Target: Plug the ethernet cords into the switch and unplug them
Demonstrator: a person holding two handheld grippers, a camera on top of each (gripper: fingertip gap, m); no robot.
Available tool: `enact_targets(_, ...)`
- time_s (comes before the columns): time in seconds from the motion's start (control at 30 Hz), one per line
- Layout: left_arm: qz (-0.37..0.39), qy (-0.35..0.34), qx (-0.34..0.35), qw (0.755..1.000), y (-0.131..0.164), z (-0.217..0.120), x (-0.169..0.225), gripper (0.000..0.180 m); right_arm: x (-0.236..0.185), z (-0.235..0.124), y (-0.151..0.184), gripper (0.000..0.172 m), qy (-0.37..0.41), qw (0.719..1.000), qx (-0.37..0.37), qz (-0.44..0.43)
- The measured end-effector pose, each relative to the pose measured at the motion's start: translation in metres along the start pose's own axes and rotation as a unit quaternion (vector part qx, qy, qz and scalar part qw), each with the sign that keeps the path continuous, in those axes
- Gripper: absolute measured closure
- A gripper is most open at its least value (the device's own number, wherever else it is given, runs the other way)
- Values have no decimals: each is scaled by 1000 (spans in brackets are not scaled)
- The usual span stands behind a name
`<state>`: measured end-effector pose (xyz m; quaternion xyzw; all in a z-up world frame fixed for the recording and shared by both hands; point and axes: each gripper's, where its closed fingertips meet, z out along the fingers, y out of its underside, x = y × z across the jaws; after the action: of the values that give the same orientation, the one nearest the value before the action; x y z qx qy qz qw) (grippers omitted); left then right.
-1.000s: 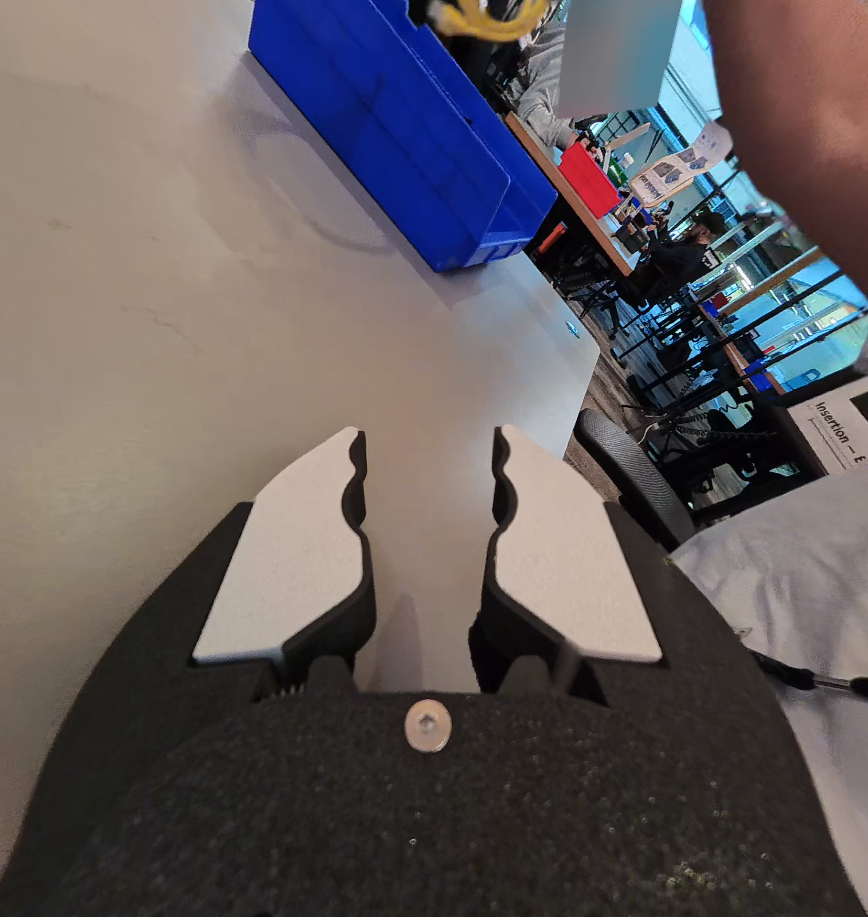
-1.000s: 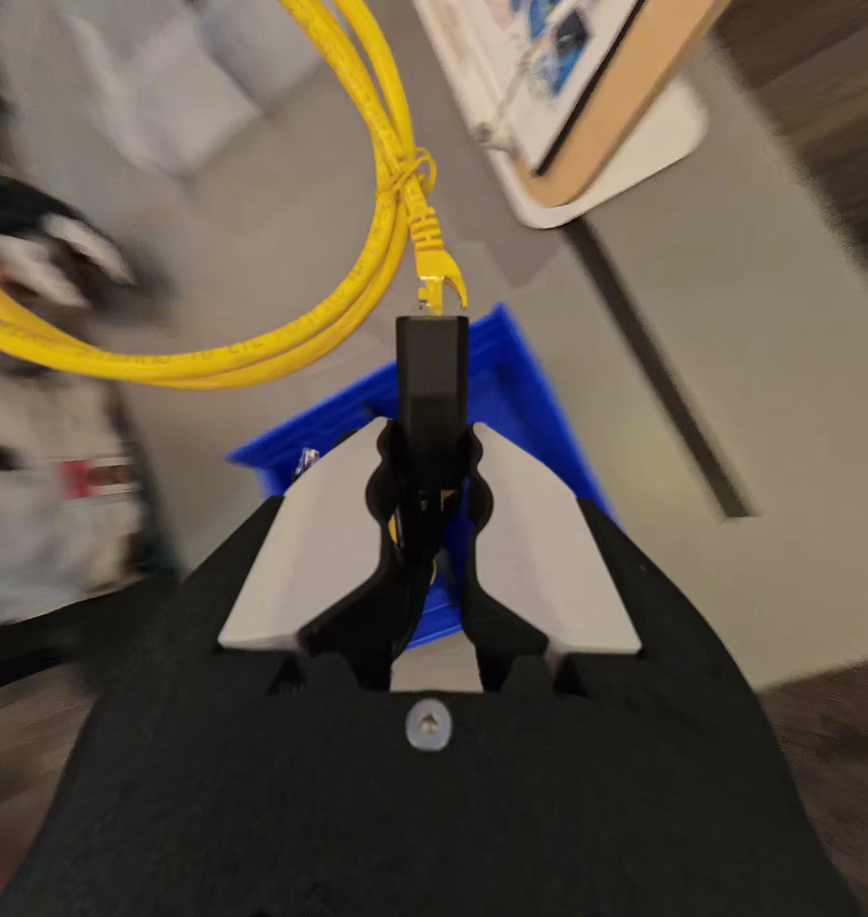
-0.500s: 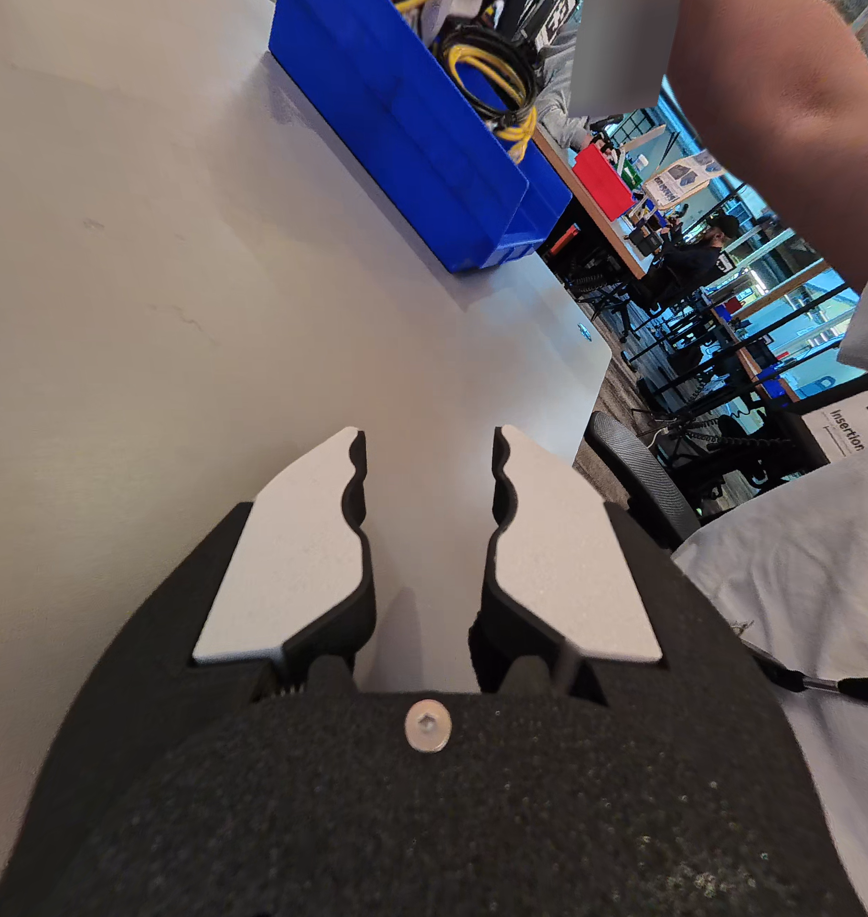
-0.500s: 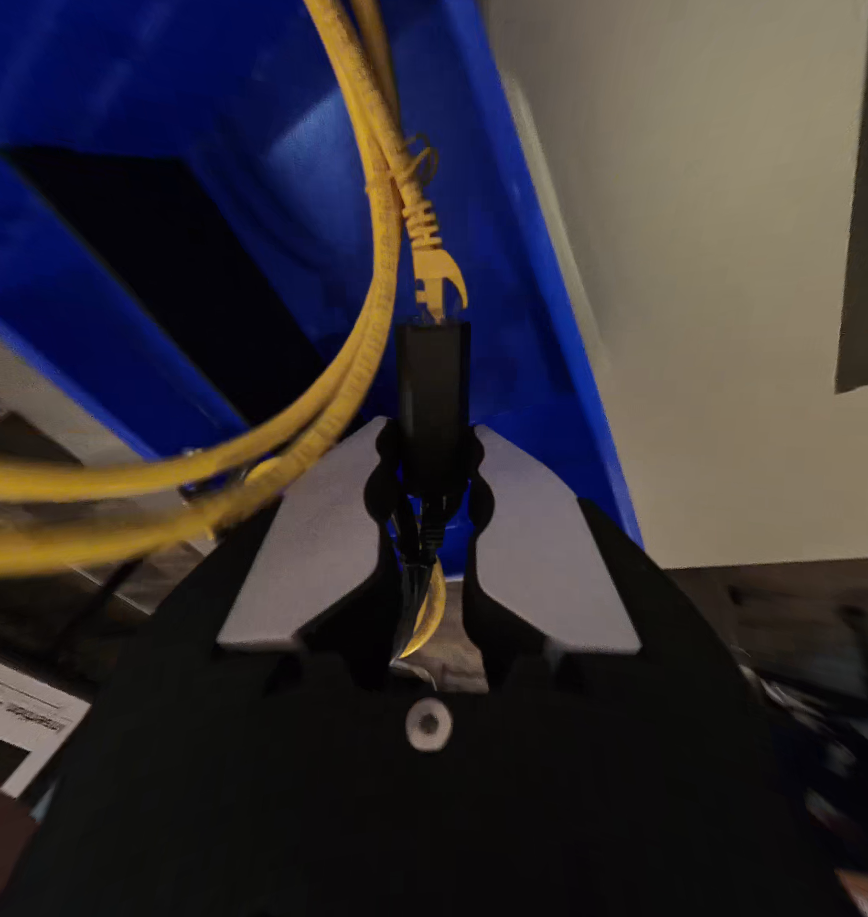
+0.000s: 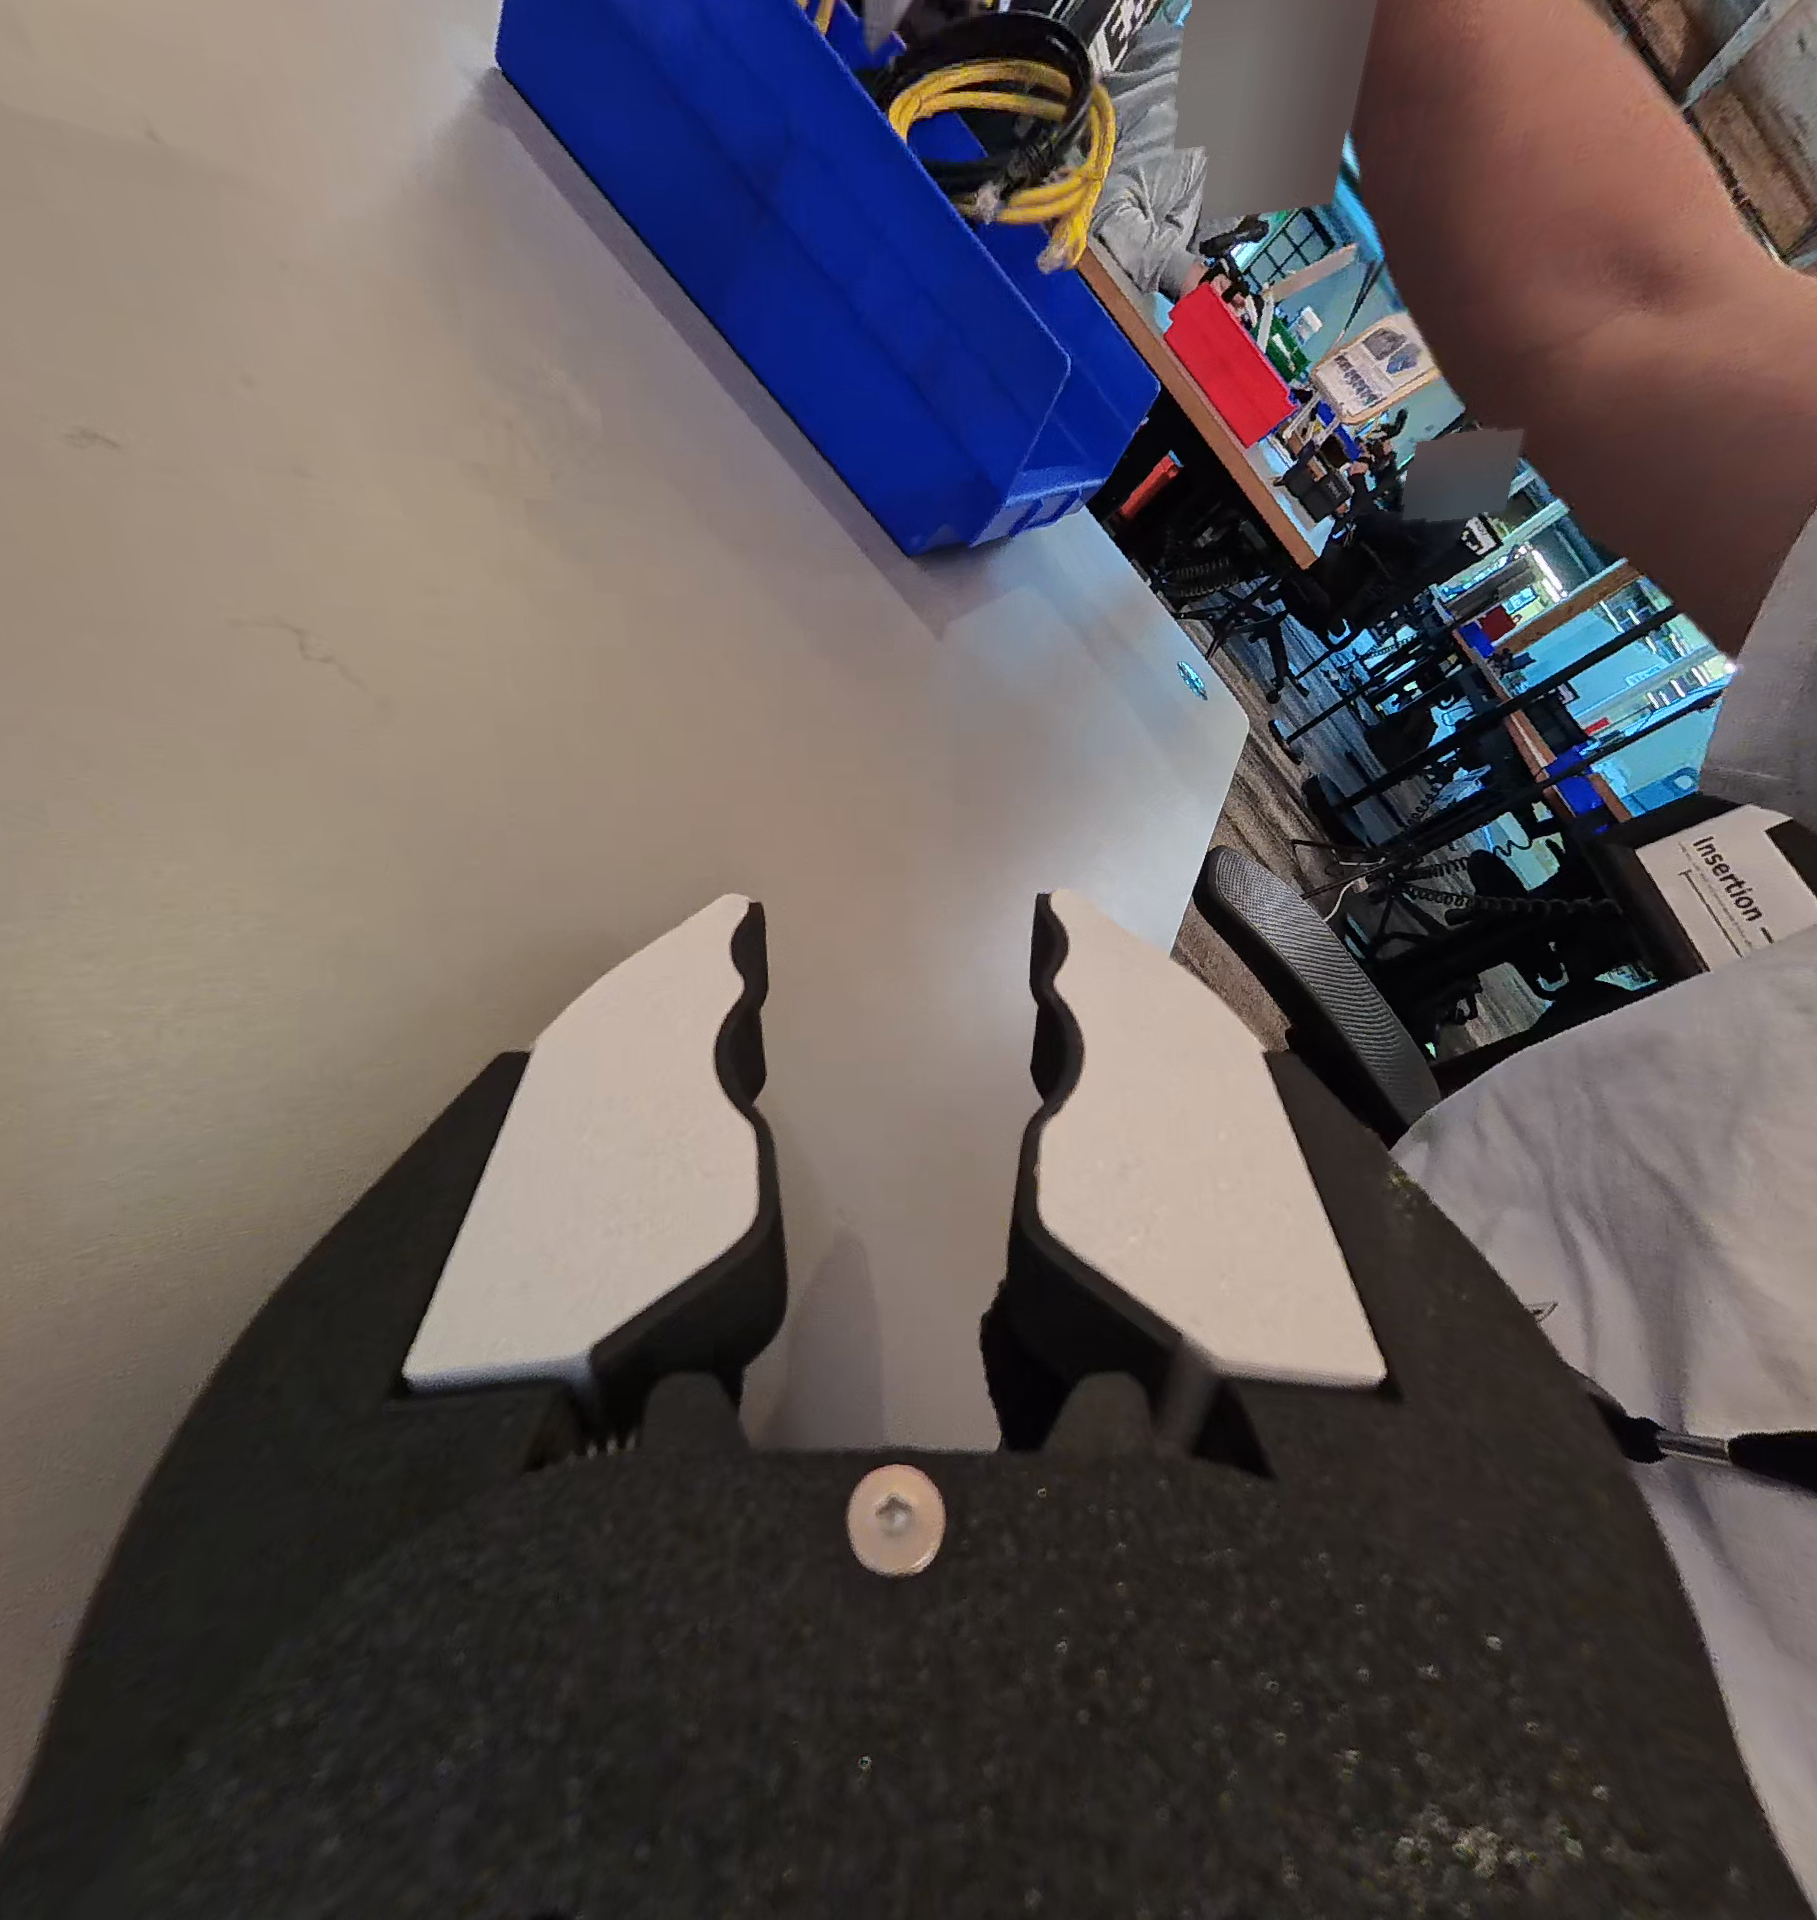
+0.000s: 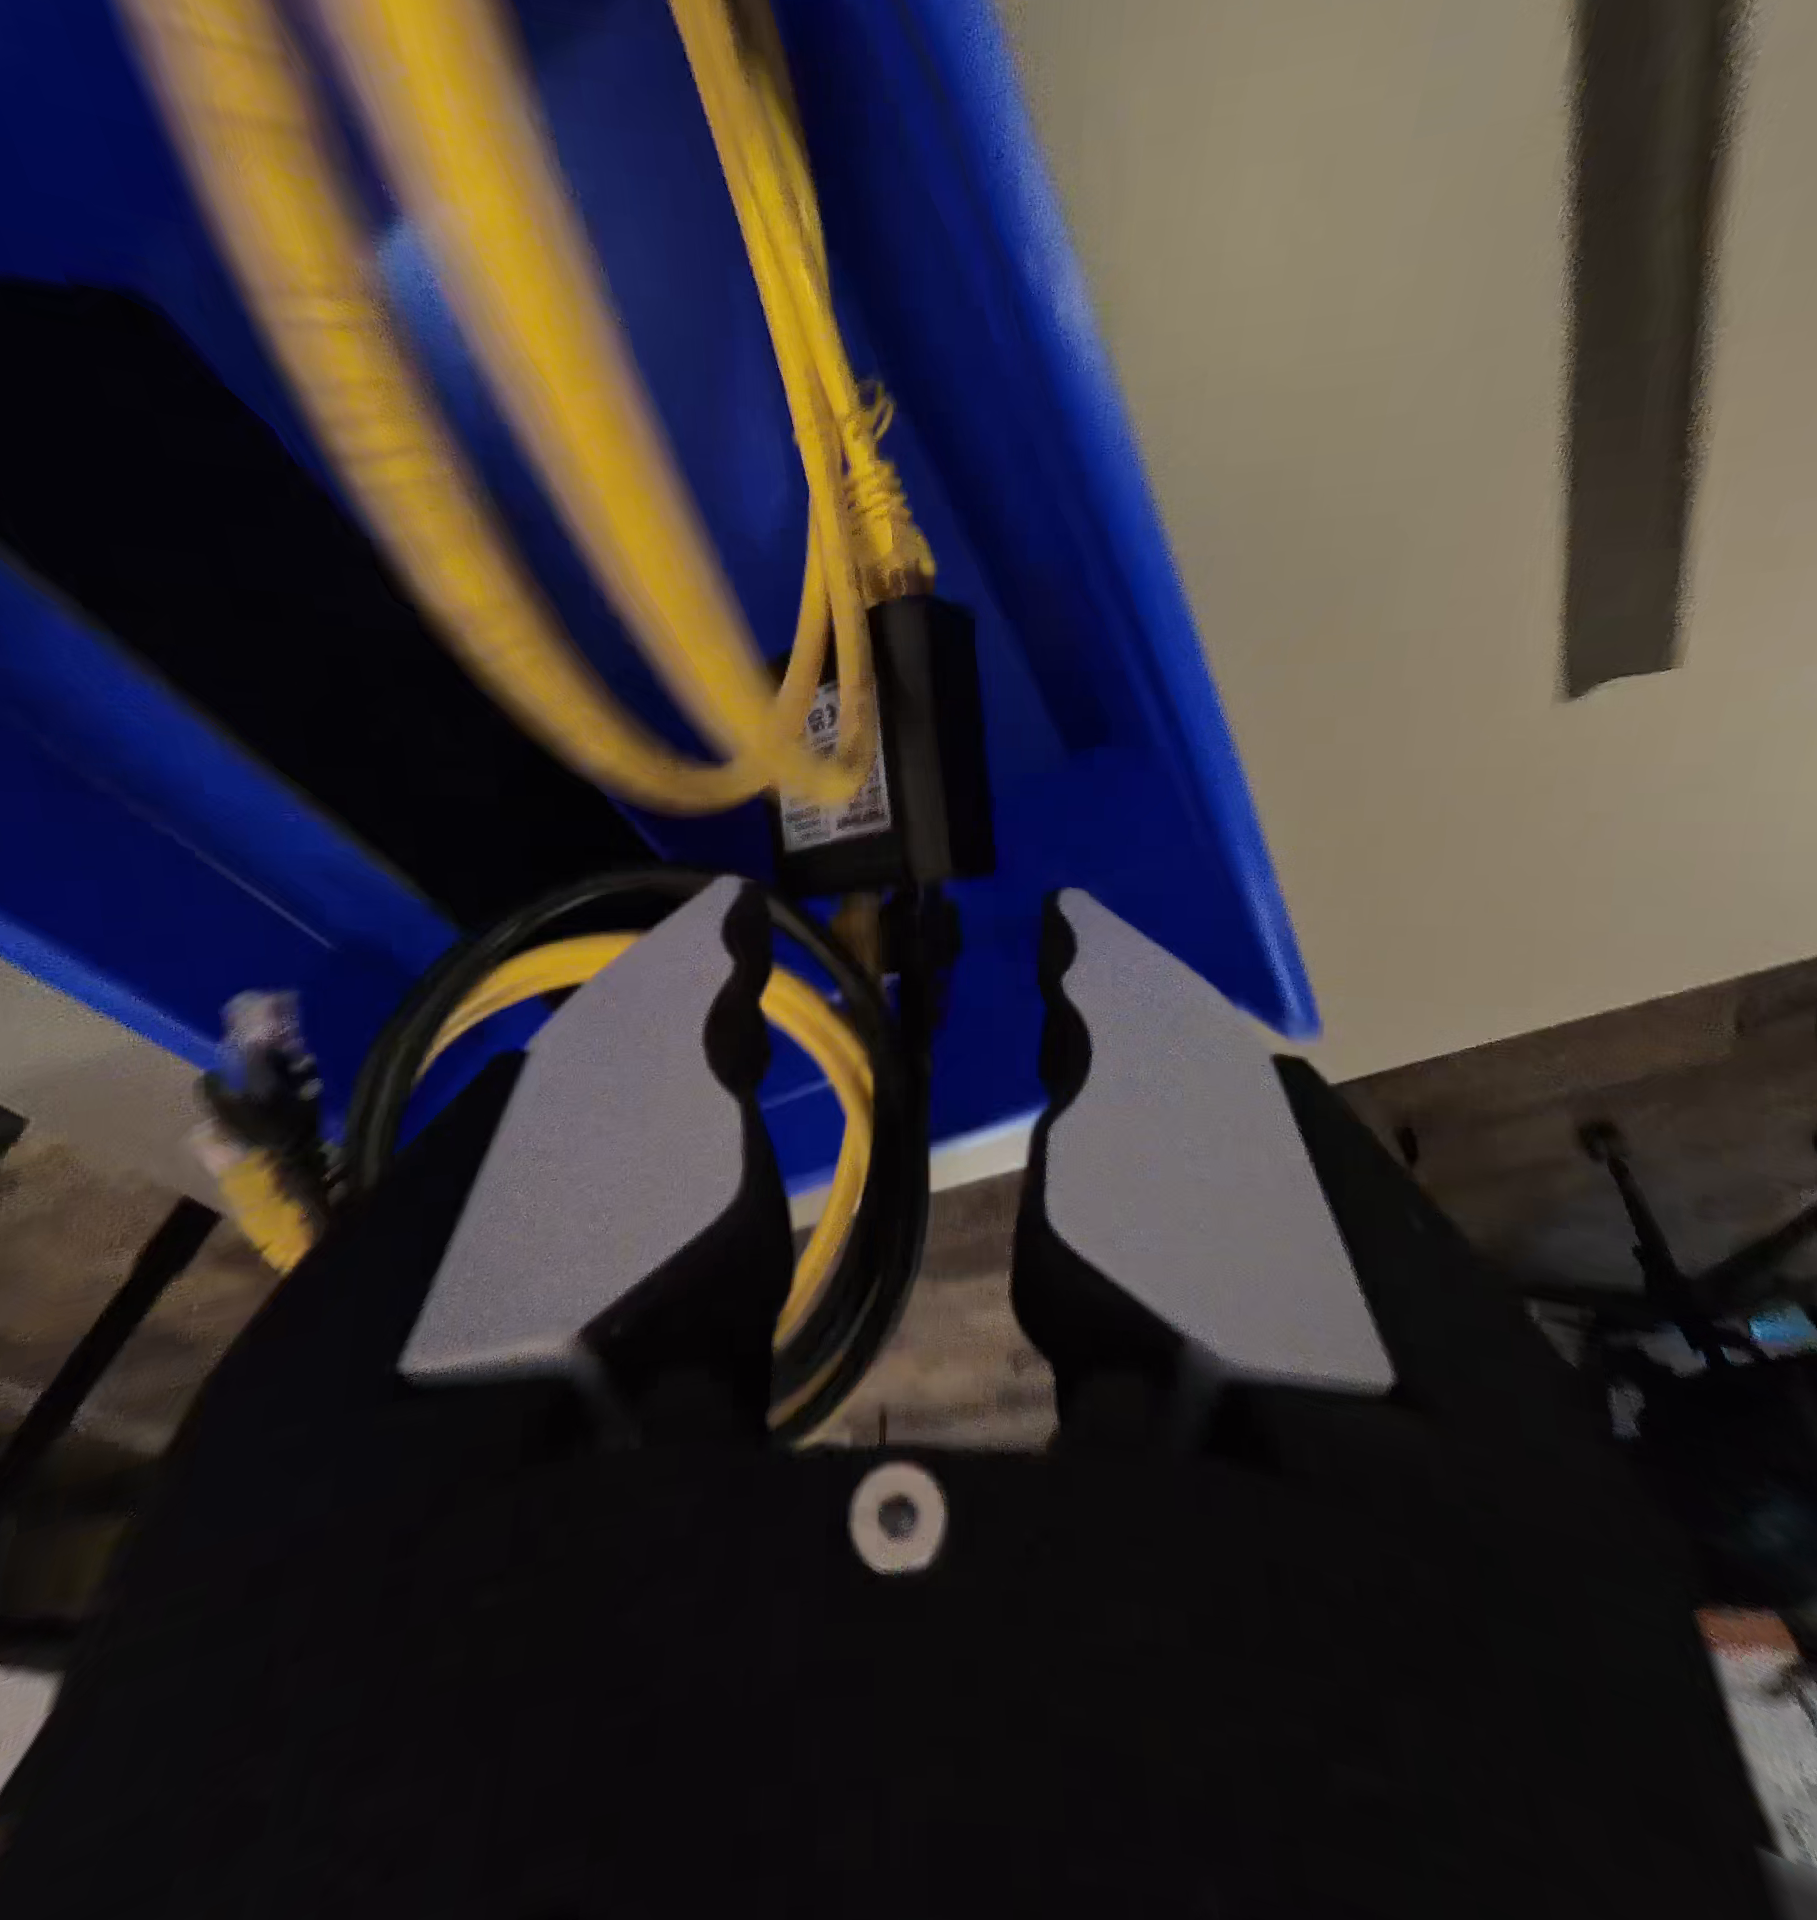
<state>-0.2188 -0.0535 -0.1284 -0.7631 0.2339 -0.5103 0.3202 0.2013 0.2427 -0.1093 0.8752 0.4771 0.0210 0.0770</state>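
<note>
In the right wrist view, my right gripper (image 6: pixel 899 914) is open above the blue bin (image 6: pixel 1091 520). The small black switch (image 6: pixel 914 748) is just beyond the fingertips, apart from both pads, with a yellow ethernet cord (image 6: pixel 810 416) plugged into its far end. Yellow and black cord loops (image 6: pixel 842 1143) hang loosely between and below the fingers. In the left wrist view, my left gripper (image 5: pixel 899 914) is open and empty, low over the pale table (image 5: pixel 364 623). The blue bin (image 5: pixel 831 291) stands far ahead with the coiled yellow cords (image 5: pixel 1008 135) in it.
A person's arm (image 5: pixel 1610 260) reaches across the upper right of the left wrist view. A black mesh chair (image 5: pixel 1319 997) stands past the table's right edge. Other desks with a red bin (image 5: pixel 1226 353) lie beyond. The tips of one gripper are about 50 cm away from the tips of the other.
My right gripper was shut on the black switch over the blue bin; its fingers have spread and the switch with its cords has left the grasp. The left gripper has stayed open and shifted slightly.
</note>
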Motion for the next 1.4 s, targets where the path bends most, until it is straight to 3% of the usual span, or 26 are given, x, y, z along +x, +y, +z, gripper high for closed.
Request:
enact_targets(0.17,-5,1,2,1000,-1,-2,-1,132,-5,-105,-1,113,63,976,208,-10)
enact_targets(0.27,-7,4,4,1000,-1,-3,0,132,-19,-137,30,112,144,943,294,-63)
enact_targets(0.4,-14,16,2,1000,1,-1,2,132,-58,-102,74,112,219,892,357,-171)
enact_targets(0.47,-20,24,2,1000,1,1,4,132,-62,-70,101,99,255,897,321,-163)
enact_targets(0.53,-21,29,-1,999,1,5,5,132,-72,-52,119,97,284,892,309,-169)
enact_targets(0.63,-14,30,-7,999,0,9,7,132,-70,-37,129,97,375,866,251,-215)
enact_targets(0.73,-4,40,-3,999,-3,13,13,133,-64,-40,106,102,426,836,243,-245)
enact_targets(0.83,16,49,-3,999,-4,17,23,134,-67,-43,81,141,394,843,242,-274)
enact_targets(0.9,37,42,-7,998,-2,17,26,134,-69,-54,69,154,359,858,231,-285)
enact_targets(1.0,64,32,-9,997,-1,18,29,135,-72,-69,46,159,261,904,200,-272)
enact_targets(1.07,65,33,-12,997,0,18,29,135,-62,-72,31,159,235,923,147,-266)
enact_targets(1.17,55,39,-12,998,0,17,30,135,-38,-66,12,159,222,936,82,-261)
enact_targets(1.3,56,34,-7,998,0,12,28,135,-28,-57,-11,159,163,954,108,-228)
enact_targets(1.4,50,37,-2,998,0,12,29,135,-24,-54,-15,159,138,964,80,-212)
